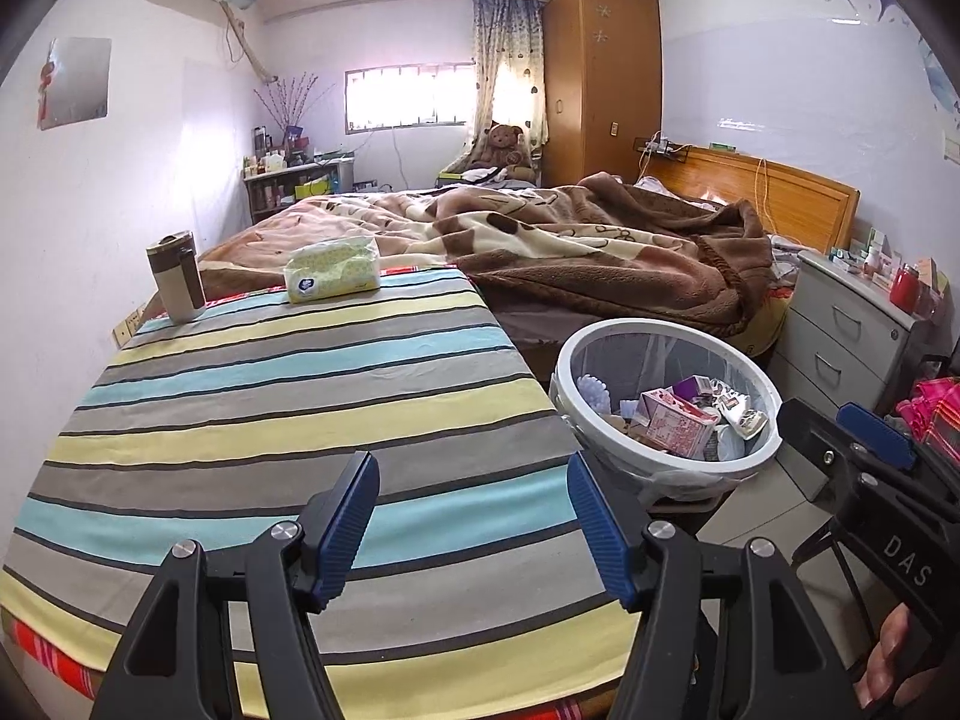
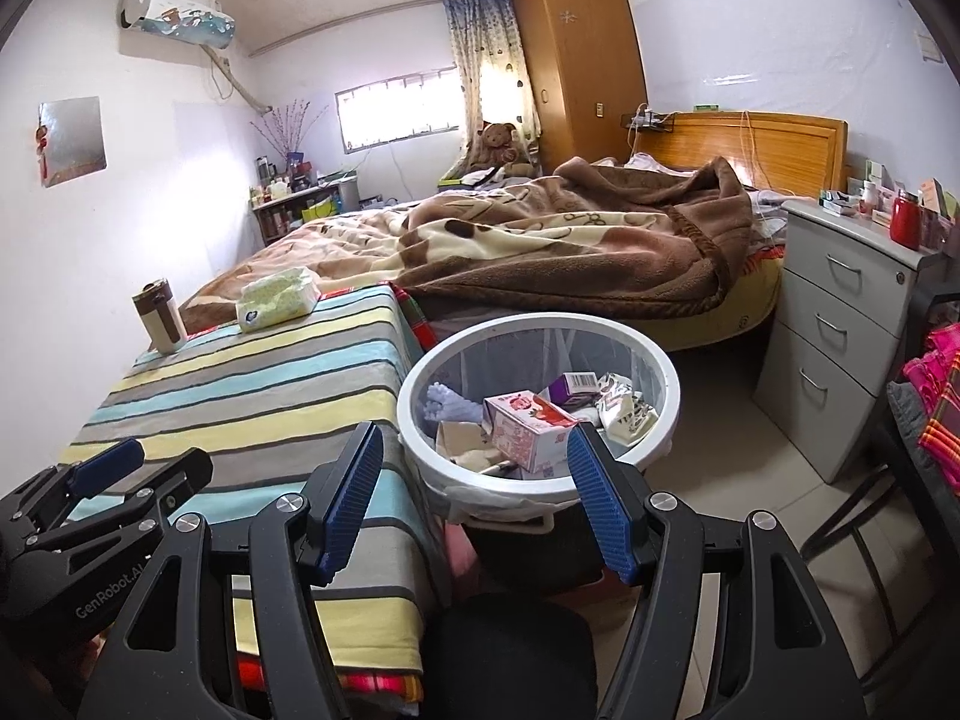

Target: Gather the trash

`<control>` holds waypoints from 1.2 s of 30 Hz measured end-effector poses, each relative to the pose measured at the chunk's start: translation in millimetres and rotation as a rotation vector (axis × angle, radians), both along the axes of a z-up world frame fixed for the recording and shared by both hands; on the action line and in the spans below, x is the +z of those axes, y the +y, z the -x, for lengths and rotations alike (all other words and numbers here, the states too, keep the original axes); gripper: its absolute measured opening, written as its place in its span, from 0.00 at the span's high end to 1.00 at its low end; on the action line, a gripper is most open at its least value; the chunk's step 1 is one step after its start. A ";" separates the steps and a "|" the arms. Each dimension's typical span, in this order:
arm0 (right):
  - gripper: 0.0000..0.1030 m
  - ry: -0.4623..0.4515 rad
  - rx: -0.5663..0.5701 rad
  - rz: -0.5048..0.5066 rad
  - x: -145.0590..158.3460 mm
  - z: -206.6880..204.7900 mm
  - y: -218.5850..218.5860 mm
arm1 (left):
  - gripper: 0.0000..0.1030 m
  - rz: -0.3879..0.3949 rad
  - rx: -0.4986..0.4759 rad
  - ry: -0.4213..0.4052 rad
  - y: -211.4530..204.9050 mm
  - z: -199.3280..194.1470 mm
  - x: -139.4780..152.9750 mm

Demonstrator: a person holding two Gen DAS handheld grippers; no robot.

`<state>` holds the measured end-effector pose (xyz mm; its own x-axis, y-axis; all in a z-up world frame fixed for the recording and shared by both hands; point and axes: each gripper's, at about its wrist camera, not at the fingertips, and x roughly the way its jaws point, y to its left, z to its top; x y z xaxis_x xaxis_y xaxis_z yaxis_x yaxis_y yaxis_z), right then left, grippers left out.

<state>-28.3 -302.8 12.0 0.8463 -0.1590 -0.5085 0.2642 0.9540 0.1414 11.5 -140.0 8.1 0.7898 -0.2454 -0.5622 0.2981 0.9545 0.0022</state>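
Note:
A white round bin with a clear liner stands on the floor beside the striped table. In it lie a pink carton, a purple box and crumpled wrappers. My left gripper hovers open over the table's near end with nothing between its blue pads. Just before the bin's near rim, my right gripper stands open and holds nothing. Each gripper shows at the edge of the other's view: the right gripper, the left gripper.
A tissue pack and a brown tumbler sit at the table's far end. Behind lies a bed with a brown blanket. A grey drawer unit stands at the right, beside a chair with pink cloth.

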 end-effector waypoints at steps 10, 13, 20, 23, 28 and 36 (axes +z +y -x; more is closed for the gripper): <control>0.36 0.006 0.005 0.002 -0.1 0.8 2.4 | 0.37 0.007 0.011 -0.003 3.9 2.3 1.9; 0.36 0.009 0.001 0.002 -0.6 0.6 2.7 | 0.37 0.009 0.012 -0.003 4.2 2.4 2.4; 0.36 0.013 0.004 0.002 -0.4 0.0 3.1 | 0.37 0.008 0.010 -0.002 3.4 2.8 3.7; 0.36 0.016 0.001 0.001 -0.7 -0.1 3.4 | 0.37 0.009 0.009 -0.002 3.1 2.8 4.4; 0.36 0.015 -0.001 0.001 -0.2 -0.3 3.7 | 0.37 0.012 0.012 -0.003 2.5 2.7 4.9; 0.36 0.016 0.000 0.003 0.0 0.0 3.9 | 0.37 0.012 0.012 -0.002 3.7 2.0 5.0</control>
